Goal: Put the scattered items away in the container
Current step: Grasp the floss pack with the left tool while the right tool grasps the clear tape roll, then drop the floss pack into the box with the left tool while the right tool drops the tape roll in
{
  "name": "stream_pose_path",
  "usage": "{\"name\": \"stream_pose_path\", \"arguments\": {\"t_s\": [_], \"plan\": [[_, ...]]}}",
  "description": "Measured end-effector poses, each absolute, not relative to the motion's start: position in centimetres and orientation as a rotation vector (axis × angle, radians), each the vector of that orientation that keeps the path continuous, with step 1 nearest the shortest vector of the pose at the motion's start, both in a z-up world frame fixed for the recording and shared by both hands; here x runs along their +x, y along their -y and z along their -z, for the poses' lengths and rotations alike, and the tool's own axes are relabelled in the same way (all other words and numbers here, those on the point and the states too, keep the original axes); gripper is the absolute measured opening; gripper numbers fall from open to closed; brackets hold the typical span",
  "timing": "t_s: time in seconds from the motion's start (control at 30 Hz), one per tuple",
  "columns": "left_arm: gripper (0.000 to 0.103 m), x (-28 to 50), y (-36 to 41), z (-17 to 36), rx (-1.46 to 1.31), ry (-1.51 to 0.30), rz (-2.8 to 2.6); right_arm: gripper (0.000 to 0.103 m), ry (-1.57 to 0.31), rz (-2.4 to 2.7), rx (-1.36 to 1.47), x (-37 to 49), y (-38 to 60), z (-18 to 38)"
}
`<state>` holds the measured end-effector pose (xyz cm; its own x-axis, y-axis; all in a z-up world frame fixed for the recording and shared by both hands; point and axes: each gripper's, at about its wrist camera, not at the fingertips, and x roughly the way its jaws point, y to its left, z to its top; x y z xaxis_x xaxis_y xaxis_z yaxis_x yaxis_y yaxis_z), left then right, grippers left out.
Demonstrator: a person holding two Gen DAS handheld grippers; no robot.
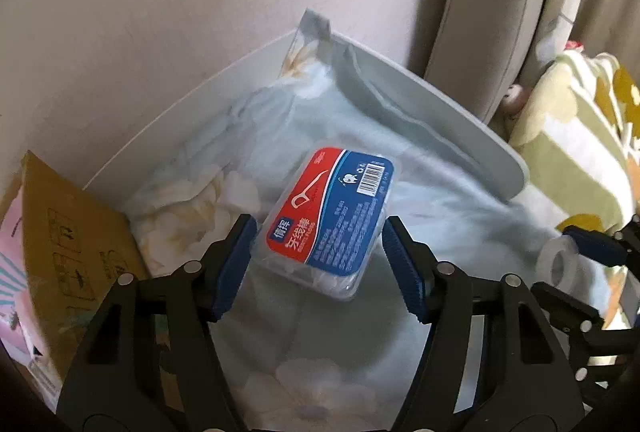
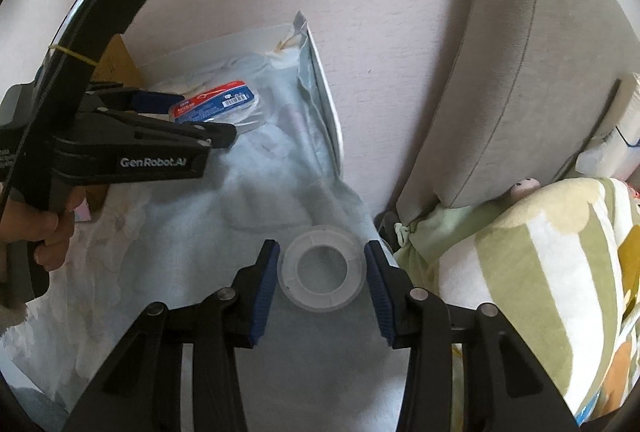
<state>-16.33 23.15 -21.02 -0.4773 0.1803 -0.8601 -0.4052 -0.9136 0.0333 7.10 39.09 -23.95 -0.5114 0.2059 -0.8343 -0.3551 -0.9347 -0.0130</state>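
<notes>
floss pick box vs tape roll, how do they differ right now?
The floss pick box is rectangular with a red and blue printed label; the tape roll is a round, clear ring with no label. The box lies between the fingers of the left tool, over the white container; the roll lies flat on the pale blue cloth between the fingers of the right tool. Shared: both tools are open, gripping neither.

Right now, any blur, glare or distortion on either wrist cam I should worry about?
Left wrist: floss box label sharp, no glare; fisheye bends the white tray rim, corners vignetted. Right wrist: tape roll between the open right claw is soft and pale against the cloth; left claw readable; light flat, shadows faint.
</notes>
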Motion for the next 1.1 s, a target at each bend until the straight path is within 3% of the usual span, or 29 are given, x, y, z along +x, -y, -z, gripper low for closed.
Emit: {"name": "stream_pose_path", "arguments": {"t_s": [0.73,1.1], "plan": [[0.054,-12.9,-22.9,14.5,-1.141,-0.122,-2.419,0.04,-0.198,-2.471,-1.25,8.5,-35.6,20.1],[0.053,-9.4,-15.6,6.9,-1.027,-0.026,-2.581,0.04,-0.195,-2.52,-1.221,8.2,-33.2,15.9]]}}
